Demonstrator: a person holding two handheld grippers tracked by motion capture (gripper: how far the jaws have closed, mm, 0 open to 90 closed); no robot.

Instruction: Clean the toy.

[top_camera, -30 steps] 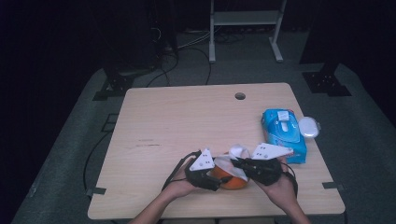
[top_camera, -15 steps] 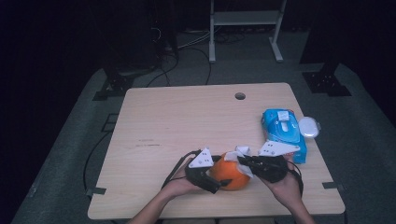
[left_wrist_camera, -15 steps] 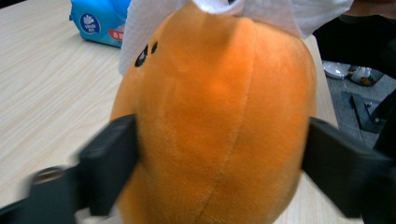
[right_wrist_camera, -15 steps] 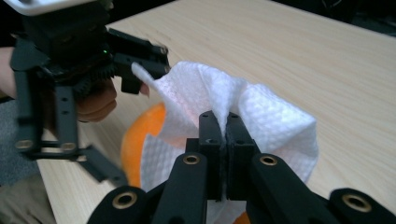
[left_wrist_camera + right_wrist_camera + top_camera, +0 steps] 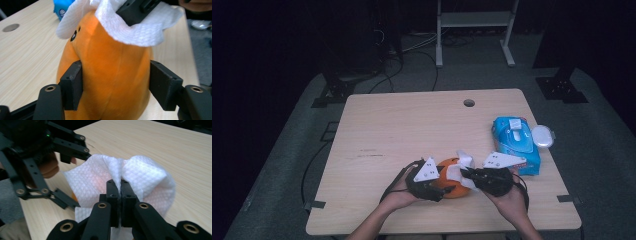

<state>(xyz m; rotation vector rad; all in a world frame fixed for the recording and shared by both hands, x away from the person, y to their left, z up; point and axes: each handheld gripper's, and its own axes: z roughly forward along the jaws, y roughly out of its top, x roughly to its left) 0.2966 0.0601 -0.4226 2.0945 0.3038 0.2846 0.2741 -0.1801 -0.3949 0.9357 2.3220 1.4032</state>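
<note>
Two grippers meet near the table's (image 5: pixel 377 125) front edge. Left gripper (image 5: pixel 438 186) has just been closing its jaws, now squeezing the orange plush toy (image 5: pixel 452 181) between them. Right gripper (image 5: pixel 468 175) is clamped on a white wipe (image 5: pixel 460 169), pressing it onto the toy's top. Blue wipes pack (image 5: pixel 515 144) lies by the right edge.

Overhead table view, two close-ups

The left tongs (image 5: pixel 113 85), which sprang apart a moment ago, have just been closing again on the orange plush toy (image 5: pixel 110 82), which is between their jaws; the white wipe (image 5: pixel 460 170) in the right tongs (image 5: pixel 119 195) has shifted slightly over the toy's top.
</note>
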